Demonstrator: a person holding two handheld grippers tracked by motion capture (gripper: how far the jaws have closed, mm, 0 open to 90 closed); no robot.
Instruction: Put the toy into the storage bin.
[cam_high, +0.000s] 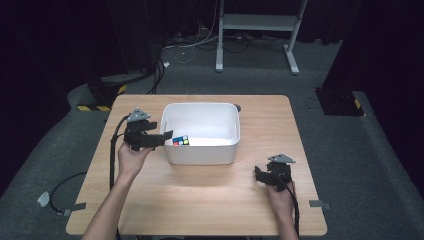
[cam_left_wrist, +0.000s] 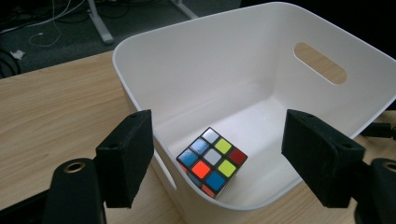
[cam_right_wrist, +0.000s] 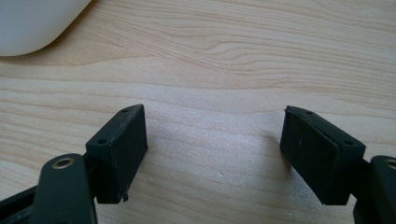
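A colourful puzzle cube (cam_high: 180, 140) (cam_left_wrist: 212, 161) lies on the floor of a white plastic bin (cam_high: 202, 151) (cam_left_wrist: 187, 60), near its left wall. My left gripper (cam_high: 167, 136) (cam_left_wrist: 217, 156) hovers open over the bin's left rim, its jaws wide apart, with the cube lying below between them and untouched. My right gripper (cam_high: 258, 175) (cam_right_wrist: 215, 149) rests low on the wooden table (cam_high: 250, 200) (cam_right_wrist: 233, 70) at the front right, open with nothing between its jaws.
The bin stands at the table's centre back and has handle slots (cam_left_wrist: 320, 63) in its walls. Its corner (cam_right_wrist: 32, 23) lies ahead of the right gripper. Beyond the table are a white frame stand (cam_high: 257, 25), cables and dark equipment on grey floor.
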